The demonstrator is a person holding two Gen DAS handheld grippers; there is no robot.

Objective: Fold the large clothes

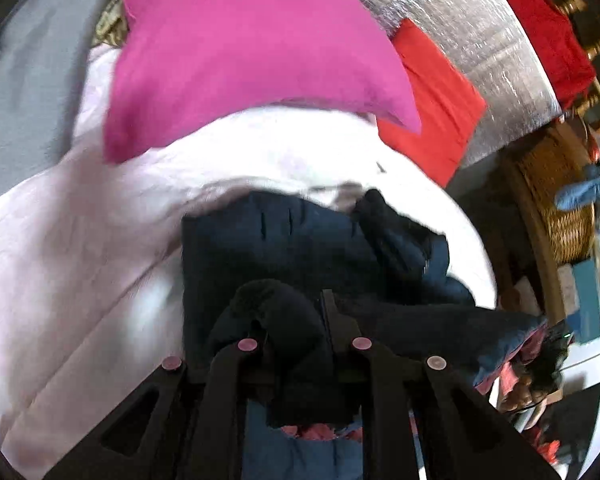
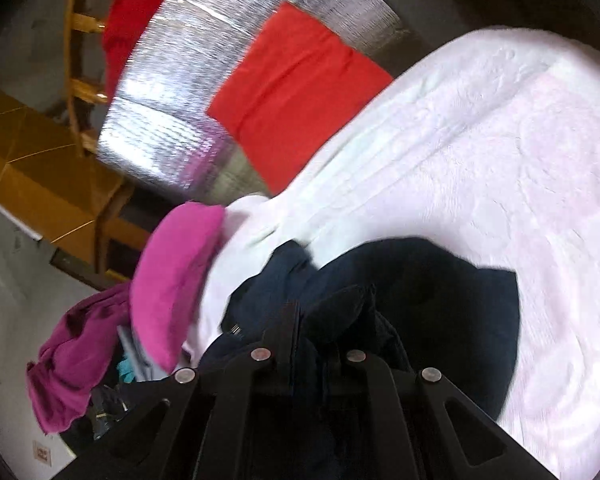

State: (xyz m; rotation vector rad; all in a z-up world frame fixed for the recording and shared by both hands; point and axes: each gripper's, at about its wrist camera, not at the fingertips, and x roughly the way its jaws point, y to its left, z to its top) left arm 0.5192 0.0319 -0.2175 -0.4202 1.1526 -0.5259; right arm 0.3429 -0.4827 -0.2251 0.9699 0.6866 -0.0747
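A dark navy garment [image 1: 292, 240] hangs bunched over the pale pink bed cover [image 1: 80, 260]. My left gripper [image 1: 300, 320] is shut on a thick dark fold of it, which bulges up between the fingers. In the right wrist view the same navy garment [image 2: 440, 300] drapes down over the bed cover [image 2: 500, 160], and my right gripper [image 2: 328, 312] is shut on another bunched fold. A pinkish lining shows at the garment's lower edge in the left wrist view. Both views are blurred by motion.
A magenta pillow [image 1: 240, 52] lies on the bed ahead, also seen as a pillow [image 2: 172, 280] at the left. A folded red cloth [image 2: 296, 92] rests on a silver quilted sheet [image 2: 180, 120]. A wicker basket [image 1: 560, 200] and a purple garment [image 2: 76, 352] sit beside the bed.
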